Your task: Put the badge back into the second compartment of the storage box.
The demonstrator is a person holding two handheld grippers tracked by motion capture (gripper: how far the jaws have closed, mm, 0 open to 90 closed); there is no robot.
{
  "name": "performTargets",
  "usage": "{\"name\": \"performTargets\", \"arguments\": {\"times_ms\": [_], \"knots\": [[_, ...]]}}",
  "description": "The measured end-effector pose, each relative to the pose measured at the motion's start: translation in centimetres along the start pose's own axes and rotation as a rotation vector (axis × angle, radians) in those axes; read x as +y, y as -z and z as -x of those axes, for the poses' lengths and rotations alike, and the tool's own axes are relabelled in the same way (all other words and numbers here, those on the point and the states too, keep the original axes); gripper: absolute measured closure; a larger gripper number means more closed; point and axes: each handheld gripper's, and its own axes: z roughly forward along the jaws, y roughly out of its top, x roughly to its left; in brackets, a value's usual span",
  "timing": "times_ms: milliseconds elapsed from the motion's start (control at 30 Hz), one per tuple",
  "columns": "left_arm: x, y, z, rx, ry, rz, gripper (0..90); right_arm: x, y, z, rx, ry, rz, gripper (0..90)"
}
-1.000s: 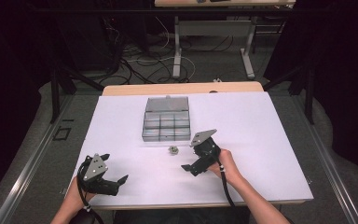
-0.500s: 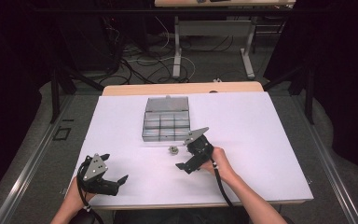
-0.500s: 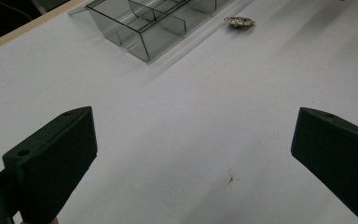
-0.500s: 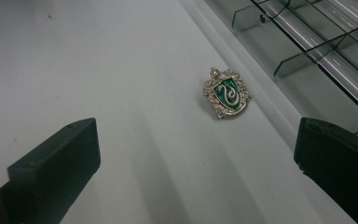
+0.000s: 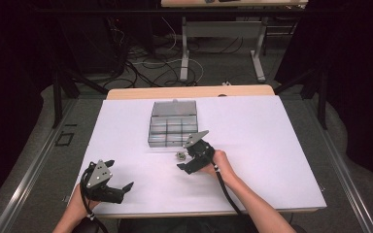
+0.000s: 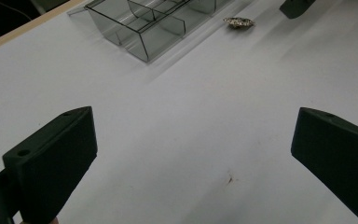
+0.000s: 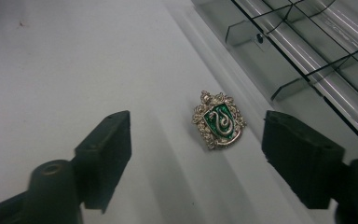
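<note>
While your left gripper is idling wide open near the table's front edge, your right gripper is moving in, jaws narrowing around, not yet touching, the badge beside the organizer box.

A small silver crest-shaped pin with a green enamel snake shield lies flat on the white tabletop, mid-frame, between the right gripper's black jaws, which have just been closing, untouched. A clear plastic compartment box fills the upper right.
</note>
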Motion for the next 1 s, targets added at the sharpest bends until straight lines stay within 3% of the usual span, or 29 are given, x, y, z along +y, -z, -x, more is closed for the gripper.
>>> {"name": "performTargets", "arguments": {"times_ms": [67, 233, 433, 633, 1000], "knots": [[0.0, 0.0, 0.0, -0.001, 0.000, 0.001, 0.6, 0.1, -0.5, 0.0, -0.019, 0.008, -0.003, 35.5], [0.0, 0.0, 0.0, -0.002, -0.001, 0.001, 0.6, 0.4, -1.3, 0.1, -0.044, 0.019, -0.009, 45.6], [0.0, 0.0, 0.0, -0.004, -0.001, 0.002, 0.6, 0.5, -2.1, 0.0, -0.065, 0.021, -0.012, 51.1], [0.0, 0.0, 0.0, -0.003, -0.001, 0.002, 0.5, 0.7, -2.8, 0.1, -0.053, 0.049, -0.018, 54.9], [0.0, 0.0, 0.0, -0.004, 0.000, 0.003, 0.6, 0.8, -3.3, -0.2, -0.100, 0.074, -0.023, 59.8]]}}
